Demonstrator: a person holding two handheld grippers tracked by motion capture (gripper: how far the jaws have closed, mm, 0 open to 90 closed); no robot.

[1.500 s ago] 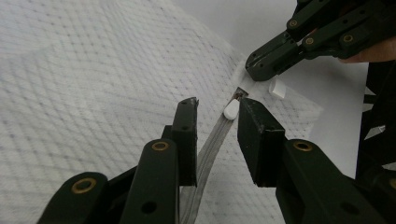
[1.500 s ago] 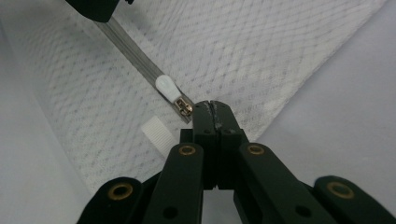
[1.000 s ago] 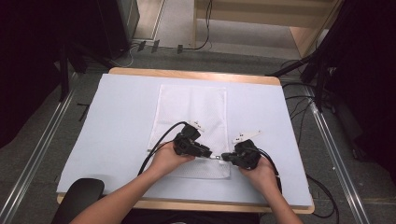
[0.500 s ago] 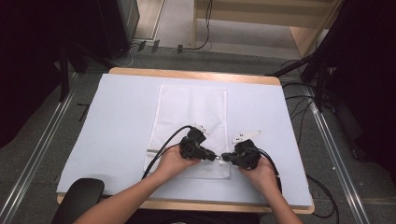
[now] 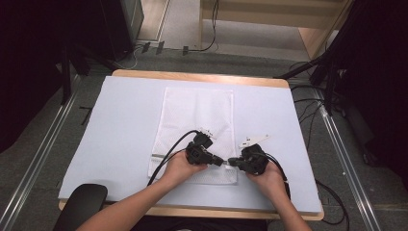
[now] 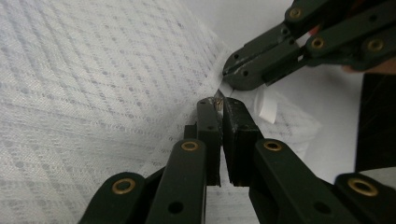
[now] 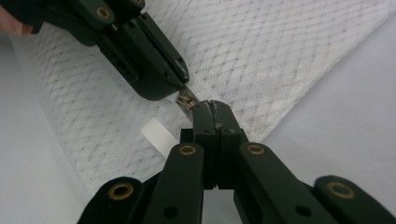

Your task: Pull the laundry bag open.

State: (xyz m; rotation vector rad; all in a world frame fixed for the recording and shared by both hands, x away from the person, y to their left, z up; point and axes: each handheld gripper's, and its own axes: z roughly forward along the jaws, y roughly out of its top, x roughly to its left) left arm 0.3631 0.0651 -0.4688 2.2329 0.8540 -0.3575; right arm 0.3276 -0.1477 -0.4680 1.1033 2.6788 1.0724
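A white mesh bag (image 5: 197,115) lies flat on the pale blue mat (image 5: 120,125). Both grippers meet at its near right corner. My left gripper (image 5: 222,162) points right. Its jaws have just been closing and now pinch the small metal zipper pull (image 6: 218,103), also seen as the zipper pull (image 7: 184,99) in the right gripper view. My right gripper (image 5: 231,161) faces it from the right, shut on the bag's mesh edge (image 7: 212,108) just beside the pull. A white ribbon tab (image 7: 159,135) sticks out of the bag near the two tips.
The mat covers a wooden table (image 5: 202,76). Cables (image 5: 168,154) trail from both grippers over the bag and off the table's right side. A black rounded seat part (image 5: 82,207) stands at the near left corner. Metal rails (image 5: 43,154) run along the floor on both sides.
My left gripper has shifted slightly to the right, up to the right gripper's tip, and its jaws have closed. The right gripper has stayed put.
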